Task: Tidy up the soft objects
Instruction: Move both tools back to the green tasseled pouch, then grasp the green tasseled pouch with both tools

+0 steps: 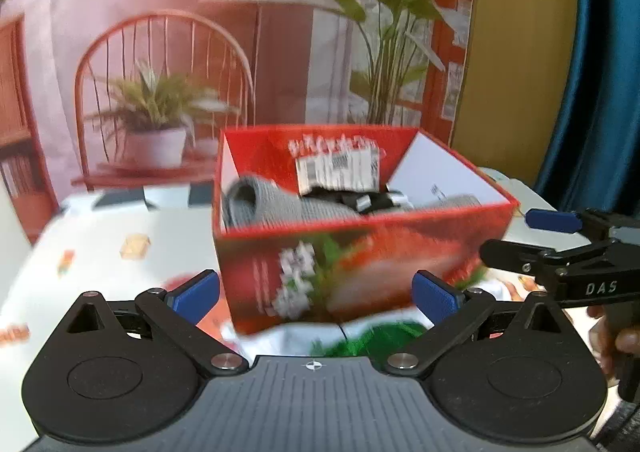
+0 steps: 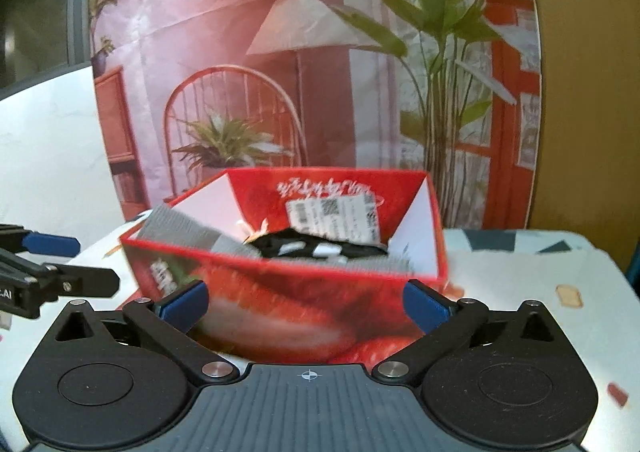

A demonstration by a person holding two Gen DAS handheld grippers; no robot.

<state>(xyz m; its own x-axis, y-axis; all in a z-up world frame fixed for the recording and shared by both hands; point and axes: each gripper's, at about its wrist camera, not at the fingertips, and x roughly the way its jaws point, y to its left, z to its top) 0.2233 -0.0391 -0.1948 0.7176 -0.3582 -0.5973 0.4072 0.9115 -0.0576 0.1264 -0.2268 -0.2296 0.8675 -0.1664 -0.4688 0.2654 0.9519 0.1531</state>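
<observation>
A red cardboard box (image 1: pixel 360 252) with a strawberry print stands on the table; it also shows in the right wrist view (image 2: pixel 288 304). Inside lie a grey knitted cloth (image 1: pixel 272 203) and a black soft item with white marks (image 1: pixel 372 200), also seen from the right as grey cloth (image 2: pixel 188 230) and black item (image 2: pixel 316 246). My left gripper (image 1: pixel 316 294) is open and empty, just in front of the box. My right gripper (image 2: pixel 306 306) is open and empty, close to the box's other side; it also shows at the right of the left wrist view (image 1: pixel 536 236).
The table (image 1: pixel 100 244) has a white cloth with small printed pictures. A green patch (image 1: pixel 372 340) lies under the left gripper. A printed backdrop (image 2: pixel 280 71) of a chair, lamp and plants stands behind the box. A blue curtain (image 1: pixel 600 71) hangs at the right.
</observation>
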